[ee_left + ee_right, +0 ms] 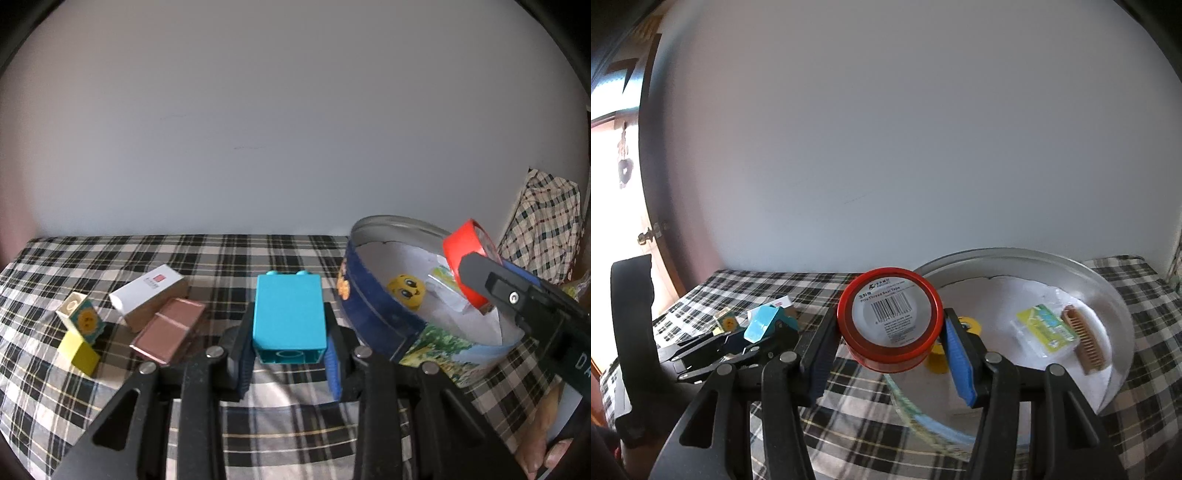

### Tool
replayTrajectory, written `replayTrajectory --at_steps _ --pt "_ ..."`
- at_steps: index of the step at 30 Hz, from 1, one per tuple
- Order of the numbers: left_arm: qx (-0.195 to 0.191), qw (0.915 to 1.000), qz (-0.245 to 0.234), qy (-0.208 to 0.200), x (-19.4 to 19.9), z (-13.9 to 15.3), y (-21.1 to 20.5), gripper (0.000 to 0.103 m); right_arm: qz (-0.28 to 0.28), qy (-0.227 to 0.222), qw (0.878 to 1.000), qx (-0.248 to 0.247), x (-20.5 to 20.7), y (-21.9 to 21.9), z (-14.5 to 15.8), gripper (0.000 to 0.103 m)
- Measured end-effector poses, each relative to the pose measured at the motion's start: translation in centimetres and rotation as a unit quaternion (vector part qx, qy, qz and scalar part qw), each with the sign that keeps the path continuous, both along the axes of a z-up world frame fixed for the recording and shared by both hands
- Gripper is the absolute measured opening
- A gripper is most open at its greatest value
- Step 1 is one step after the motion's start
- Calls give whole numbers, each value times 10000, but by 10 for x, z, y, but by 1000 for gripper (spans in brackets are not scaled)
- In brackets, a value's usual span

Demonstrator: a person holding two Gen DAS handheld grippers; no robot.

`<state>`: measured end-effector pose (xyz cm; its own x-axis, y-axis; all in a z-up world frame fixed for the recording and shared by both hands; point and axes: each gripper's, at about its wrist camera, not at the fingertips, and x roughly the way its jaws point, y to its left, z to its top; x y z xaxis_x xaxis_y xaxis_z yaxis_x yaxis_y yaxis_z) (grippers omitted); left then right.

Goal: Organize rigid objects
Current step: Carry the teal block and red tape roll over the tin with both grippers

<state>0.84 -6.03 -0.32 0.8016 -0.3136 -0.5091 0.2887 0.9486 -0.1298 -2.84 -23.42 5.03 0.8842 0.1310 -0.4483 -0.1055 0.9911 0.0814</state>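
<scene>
The right tool [890, 343] is clenched on a red round tape case [891, 318], its barcoded white label facing the camera, held up at the near rim of the round tin [1123, 317]; in the left wrist view the case sits over the tin's opening. The left tool [290, 349] is clenched on a turquoise building block [289, 314], lifted above the plaid-covered bench [258, 254] just left of the tin. Inside the tin already lie a yellow smiling-face block [406, 290], a clear packet with a yellow-green label [1045, 328] and a tan comb-like piece [1084, 341], on white paper lining. So the sorting looks roughly half done: three things are in, and two more are in hand and close to being dropped. Well left of the tin, a white box [147, 295], a pinkish-brown flat case [168, 328] touching it, and a small stack of a sun-printed cube [83, 317] on a yellow block [79, 350] seem to wait for collection.
</scene>
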Motion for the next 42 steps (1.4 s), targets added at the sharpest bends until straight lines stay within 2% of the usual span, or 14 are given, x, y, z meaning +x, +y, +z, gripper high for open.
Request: replayTrajectory --at_steps 12,25,30,42 --pt "-210 9995 -169 -176 1 13 -29 30 -303 -154 9994 78 -5 -33 8 57" --pt "-280 9978 -520 -295 9 26 -83 30 -727 -271 9969 95 -3 -64 15 57" --pt "-230 9970 -667 -321 10 27 -102 30 -1028 -364 9940 -102 -3 -82 18 57" --pt "5 9961 -842 -262 16 22 -138 30 -1685 -292 9851 -198 7 -129 19 57"
